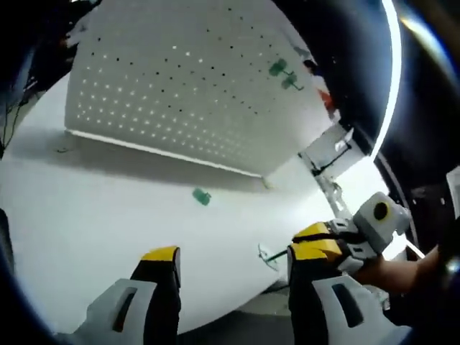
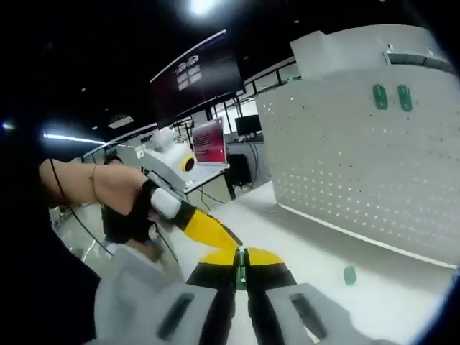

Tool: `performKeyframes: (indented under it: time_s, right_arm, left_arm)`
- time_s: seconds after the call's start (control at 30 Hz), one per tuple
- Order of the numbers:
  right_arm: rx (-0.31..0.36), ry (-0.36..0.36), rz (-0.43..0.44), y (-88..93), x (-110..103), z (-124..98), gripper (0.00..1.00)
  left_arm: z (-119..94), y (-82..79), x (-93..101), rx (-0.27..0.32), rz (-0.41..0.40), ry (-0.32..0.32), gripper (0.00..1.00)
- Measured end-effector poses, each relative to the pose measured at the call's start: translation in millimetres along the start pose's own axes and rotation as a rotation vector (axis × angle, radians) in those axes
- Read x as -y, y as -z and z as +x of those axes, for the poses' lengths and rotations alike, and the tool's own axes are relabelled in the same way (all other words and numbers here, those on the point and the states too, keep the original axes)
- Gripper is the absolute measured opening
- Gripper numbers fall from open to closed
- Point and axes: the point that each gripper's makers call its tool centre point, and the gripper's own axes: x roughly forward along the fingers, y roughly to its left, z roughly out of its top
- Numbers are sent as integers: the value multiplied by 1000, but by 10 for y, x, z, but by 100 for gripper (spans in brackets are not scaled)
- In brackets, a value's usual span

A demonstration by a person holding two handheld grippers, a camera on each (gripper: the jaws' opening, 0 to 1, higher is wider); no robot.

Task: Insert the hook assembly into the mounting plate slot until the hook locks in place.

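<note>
Left gripper view shows your left gripper (image 1: 233,269) with its yellow-tipped jaws spread wide and nothing between them, hovering over the white table (image 1: 93,208). Ahead stands the white pegboard (image 1: 180,93), upright on the table, and two green hooks (image 1: 284,74) are already fixed near its upper right corner. One loose green piece (image 1: 202,196) lies on the table just in front of the pegboard's lower edge. Your right gripper (image 1: 316,248) comes in from the right, low and close to the table's near edge, with a thin green hook assembly (image 1: 267,255) at its tips. Right gripper view has those jaws closed tight on that green hook assembly (image 2: 241,269), which stands as a narrow strip between the yellow pads. There your left gripper (image 2: 205,228) reaches in from the left, carried by your bare forearm (image 2: 93,185) with a bracelet at the wrist. The pegboard (image 2: 359,165) rises on the right, the two green hooks (image 2: 392,97) sit high on it, and the loose green piece (image 2: 349,274) rests on the table (image 2: 287,230) below the board.
</note>
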Motion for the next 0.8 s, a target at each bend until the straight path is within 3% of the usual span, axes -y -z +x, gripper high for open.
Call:
performKeyframes:
  time_s: [0.2, 0.57, 0.6, 0.8]
  right_arm:
    - [35, -20, -19, -126, -110, -1, 0]
    - [45, -32, -51, -170, -149, 3, 0]
    - [52, -32, -49, -182, -146, 2, 0]
    - [54, -35, -58, -194, -142, 3, 0]
  left_arm:
    - [-14, 58, 83, -20, -62, 58, 44]
    - [-38, 14, 390, -28, -207, 243, 4]
    - [-28, 7, 338, -20, -190, 223, 4]
    - [-43, 5, 352, -16, -196, 246, 4]
